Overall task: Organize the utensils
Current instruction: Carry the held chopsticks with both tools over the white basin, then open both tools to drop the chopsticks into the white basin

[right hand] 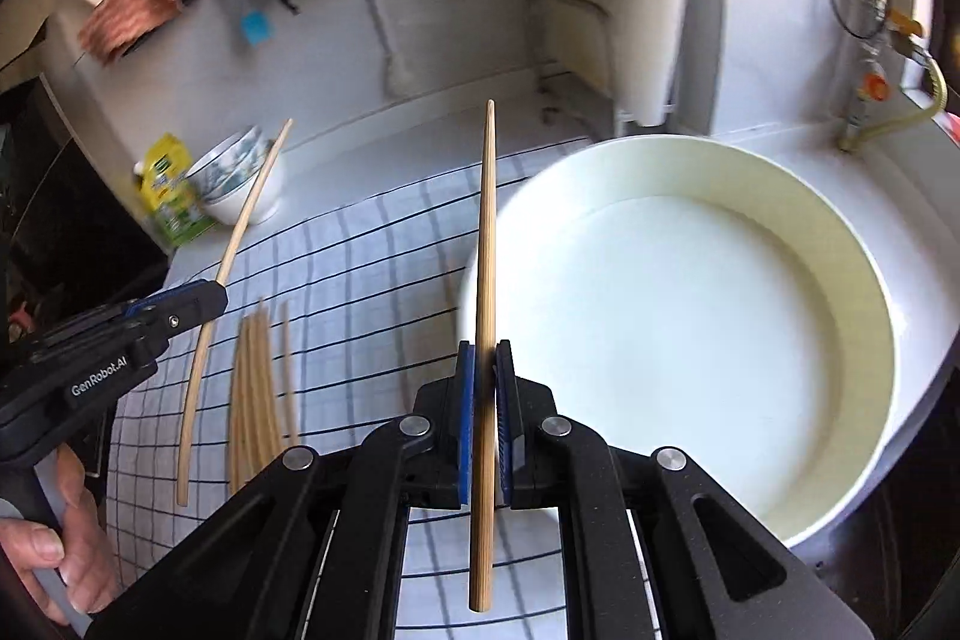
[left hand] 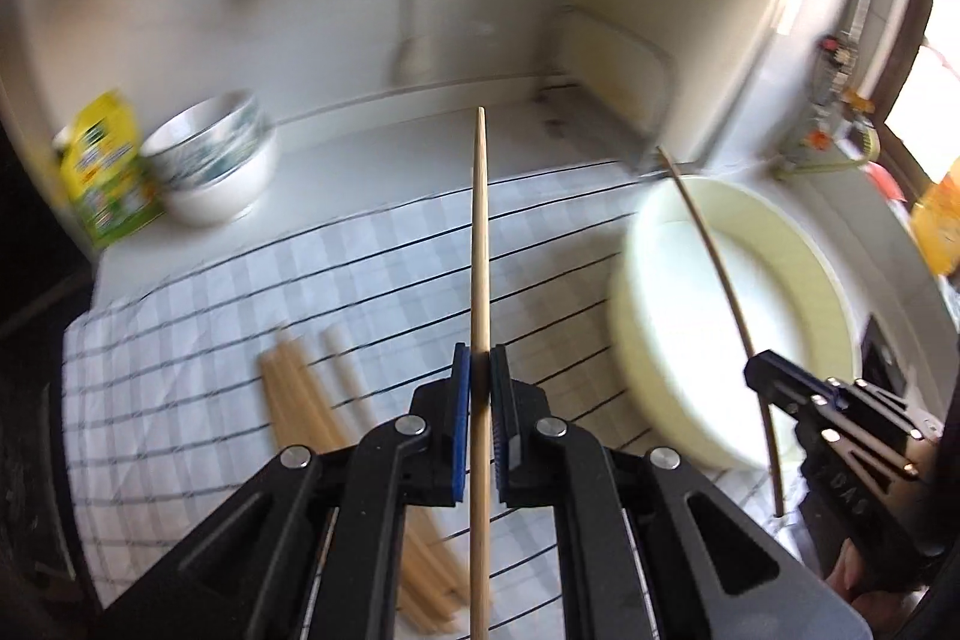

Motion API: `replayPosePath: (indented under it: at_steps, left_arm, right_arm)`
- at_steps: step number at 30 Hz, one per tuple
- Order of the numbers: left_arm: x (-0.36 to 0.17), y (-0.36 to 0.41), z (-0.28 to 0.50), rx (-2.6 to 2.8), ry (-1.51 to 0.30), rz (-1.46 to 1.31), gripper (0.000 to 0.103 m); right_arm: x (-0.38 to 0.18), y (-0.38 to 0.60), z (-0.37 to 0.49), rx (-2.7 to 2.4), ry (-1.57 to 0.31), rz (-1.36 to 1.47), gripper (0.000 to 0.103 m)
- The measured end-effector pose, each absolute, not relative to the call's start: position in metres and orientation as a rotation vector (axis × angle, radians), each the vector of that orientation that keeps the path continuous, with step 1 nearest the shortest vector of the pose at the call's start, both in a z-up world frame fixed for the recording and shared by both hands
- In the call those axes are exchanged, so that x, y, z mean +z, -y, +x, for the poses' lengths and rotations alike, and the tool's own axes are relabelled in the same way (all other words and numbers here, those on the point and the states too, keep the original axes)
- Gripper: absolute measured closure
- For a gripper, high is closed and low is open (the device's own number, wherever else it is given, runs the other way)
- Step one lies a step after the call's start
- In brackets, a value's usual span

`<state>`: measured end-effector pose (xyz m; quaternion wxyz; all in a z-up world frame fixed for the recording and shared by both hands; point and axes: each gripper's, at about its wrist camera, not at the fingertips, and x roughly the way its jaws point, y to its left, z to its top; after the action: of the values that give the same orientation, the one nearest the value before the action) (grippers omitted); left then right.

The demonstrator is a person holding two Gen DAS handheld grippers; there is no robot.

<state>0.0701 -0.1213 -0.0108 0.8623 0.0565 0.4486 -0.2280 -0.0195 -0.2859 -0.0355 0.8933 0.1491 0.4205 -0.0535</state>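
Observation:
My left gripper is shut on a wooden chopstick that points away over the checked cloth. It also shows in the right wrist view at the left, with its chopstick. My right gripper is shut on another chopstick, held beside the left rim of a large white round dish. In the left wrist view the right gripper holds its chopstick over the dish. Several more chopsticks lie on the cloth.
Stacked bowls and a yellow-green packet stand at the back left of the white counter. A tiled wall with hanging items rises behind. A valve and hose sit at the far right.

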Motion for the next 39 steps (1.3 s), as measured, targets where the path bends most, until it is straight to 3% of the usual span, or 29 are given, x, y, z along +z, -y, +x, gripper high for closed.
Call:
replayPosePath:
  at_steps: [11,23,24,28,29,39]
  left_arm:
    - [-0.032,0.292,0.069,-0.797,-0.984,0.261,0.096]
    - [-0.061,0.326,0.087,-0.756,-1.046,0.308,0.095]
    - [-0.061,0.327,0.088,-0.749,-1.046,0.308,0.094]
    - [-0.058,0.319,0.091,-0.724,-1.043,0.294,0.066]
    - [-0.056,0.317,0.092,-0.719,-1.038,0.291,0.064]
    - [-0.042,0.292,0.088,-0.693,-1.022,0.279,0.063]
  right_arm:
    - [-0.057,0.393,-0.037,-0.319,-0.888,0.411,0.097]
    - [-0.092,0.419,-0.025,-0.315,-0.942,0.468,0.096]
    - [-0.093,0.419,-0.024,-0.312,-0.945,0.471,0.096]
    - [-0.09,0.425,-0.024,-0.325,-0.933,0.473,0.095]
    - [-0.088,0.425,-0.025,-0.327,-0.929,0.473,0.092]
    - [-0.074,0.415,-0.033,-0.333,-0.91,0.45,0.09]
